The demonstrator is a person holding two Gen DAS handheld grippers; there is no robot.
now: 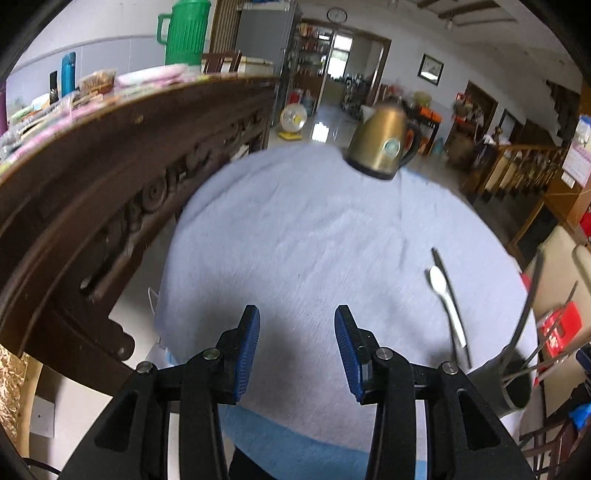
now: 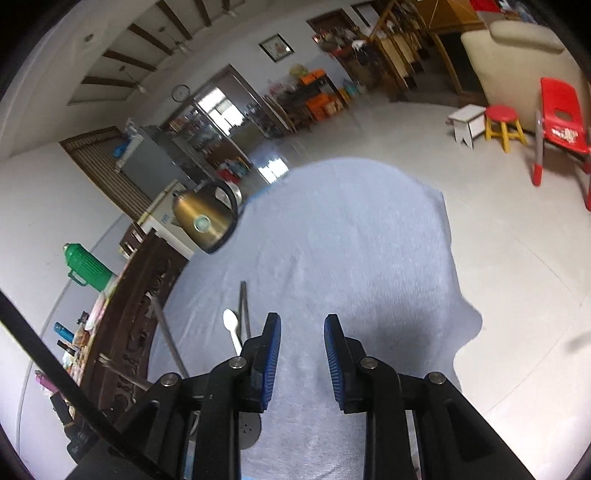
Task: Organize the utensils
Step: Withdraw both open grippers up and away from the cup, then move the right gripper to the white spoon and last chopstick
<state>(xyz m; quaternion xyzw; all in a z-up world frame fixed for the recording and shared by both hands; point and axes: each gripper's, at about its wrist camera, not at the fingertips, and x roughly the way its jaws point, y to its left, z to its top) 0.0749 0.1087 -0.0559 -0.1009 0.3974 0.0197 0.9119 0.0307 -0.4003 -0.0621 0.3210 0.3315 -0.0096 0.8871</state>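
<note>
A white plastic spoon (image 1: pixel 445 297) and a long dark metal utensil (image 1: pixel 448 291) lie side by side on the light blue cloth (image 1: pixel 295 240), right of my left gripper (image 1: pixel 297 325), which is open and empty. A dark utensil holder (image 1: pixel 515 384) with several metal utensils stands at the cloth's right edge. In the right wrist view the spoon (image 2: pixel 232 330) and the metal utensil (image 2: pixel 243 310) lie just left of my right gripper (image 2: pixel 302 332), which is open and empty. The utensil's perforated head (image 2: pixel 248 430) shows under the left finger.
A gold electric kettle (image 1: pixel 384 147) stands at the cloth's far edge, also in the right wrist view (image 2: pixel 205 219). A carved dark wooden table (image 1: pixel 92 177) with a green jug (image 1: pixel 184 33) and clutter is on the left. Red chair (image 2: pixel 563 118) and stools stand on the floor.
</note>
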